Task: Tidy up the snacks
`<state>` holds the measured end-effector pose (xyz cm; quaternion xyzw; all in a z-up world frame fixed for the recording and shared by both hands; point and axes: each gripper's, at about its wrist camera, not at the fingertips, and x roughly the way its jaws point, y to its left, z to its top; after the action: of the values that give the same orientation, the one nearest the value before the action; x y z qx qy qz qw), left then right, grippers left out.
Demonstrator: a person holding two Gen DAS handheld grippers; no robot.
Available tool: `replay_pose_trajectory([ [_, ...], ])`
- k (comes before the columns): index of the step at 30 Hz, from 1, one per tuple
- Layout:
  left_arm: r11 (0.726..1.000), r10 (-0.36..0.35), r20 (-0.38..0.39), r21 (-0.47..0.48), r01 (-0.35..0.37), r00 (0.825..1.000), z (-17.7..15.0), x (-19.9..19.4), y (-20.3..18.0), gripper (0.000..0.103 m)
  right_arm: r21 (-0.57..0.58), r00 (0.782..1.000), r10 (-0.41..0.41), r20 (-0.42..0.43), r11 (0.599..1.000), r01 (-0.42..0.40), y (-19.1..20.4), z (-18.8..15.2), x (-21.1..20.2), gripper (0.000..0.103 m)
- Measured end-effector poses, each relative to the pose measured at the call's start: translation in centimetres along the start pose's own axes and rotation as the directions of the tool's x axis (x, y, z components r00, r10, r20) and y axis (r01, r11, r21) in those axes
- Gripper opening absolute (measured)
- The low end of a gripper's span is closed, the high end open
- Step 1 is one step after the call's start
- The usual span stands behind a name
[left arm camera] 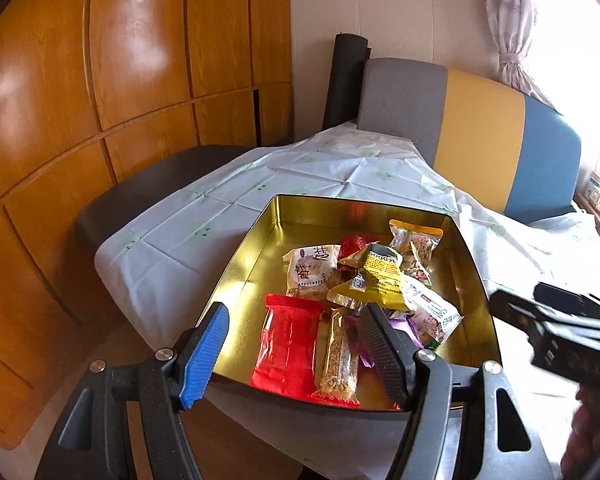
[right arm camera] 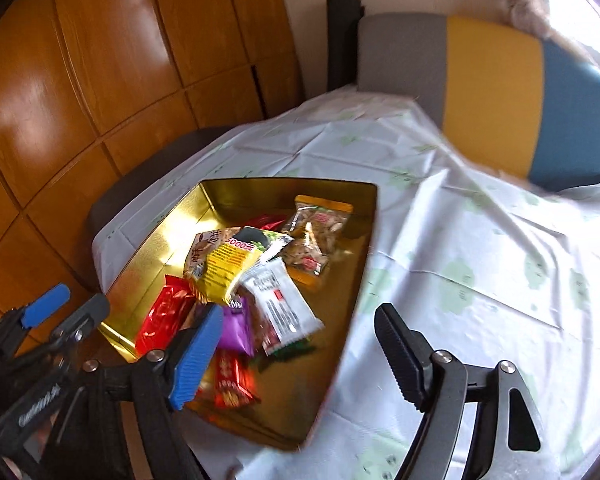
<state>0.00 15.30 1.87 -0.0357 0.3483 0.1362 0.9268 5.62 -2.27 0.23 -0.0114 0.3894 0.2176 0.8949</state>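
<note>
One open gold-lined tin stands flat on the surface, lid off, dark outer wall showing at its near edge. All visible snacks lie loose inside it, heaped toward the near and right part; the far left of the floor is bare. Contents: a red wrapper lying flat at the near edge, a clear bar of pale grains just beside it, a beige round-cake packet, a crumpled yellow packet on top of the heap, a white packet, a purple wrapper partly buried, and an orange-topped clear nut bag farthest back.
</note>
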Motion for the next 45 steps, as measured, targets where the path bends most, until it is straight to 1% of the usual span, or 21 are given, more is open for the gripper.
replay_pose_trajectory([
  [2,1.000,0.018,0.000,0.013,-0.018,1.000,-0.3,-0.3,-0.6,0.075,-0.011,1.000,-0.023,0.015,1.000,0.023,0.0,-0.9,-1.0,0.084],
  [6,1.000,-0.002,0.014,0.019,0.002,1.000,-1.1,-1.1,-1.2,0.075,-0.009,0.997,-0.067,0.039,0.998,0.067,-0.3,-2.5,-2.4,0.085],
  [9,1.000,0.005,0.040,0.026,-0.006,0.999,-1.5,-1.6,-1.7,0.075,0.011,0.995,-0.092,0.043,0.996,0.091,-0.7,-3.4,-2.6,0.086],
  [14,0.999,-0.007,0.037,0.031,0.006,0.999,-1.7,-1.8,-2.1,0.075,0.016,0.991,-0.121,0.051,0.993,0.121,-0.8,-4.1,-2.7,0.087],
  [20,0.999,0.008,0.066,0.030,-0.010,0.998,-1.7,-2.2,-2.2,0.075,0.006,0.989,-0.133,0.064,0.991,0.133,-0.6,-4.2,-2.8,0.087],
  [45,1.000,0.017,0.073,-0.001,-0.017,0.997,-1.4,-2.4,-1.3,0.075,-0.017,0.988,-0.132,0.078,0.991,0.134,0.7,-4.1,-3.0,0.089],
])
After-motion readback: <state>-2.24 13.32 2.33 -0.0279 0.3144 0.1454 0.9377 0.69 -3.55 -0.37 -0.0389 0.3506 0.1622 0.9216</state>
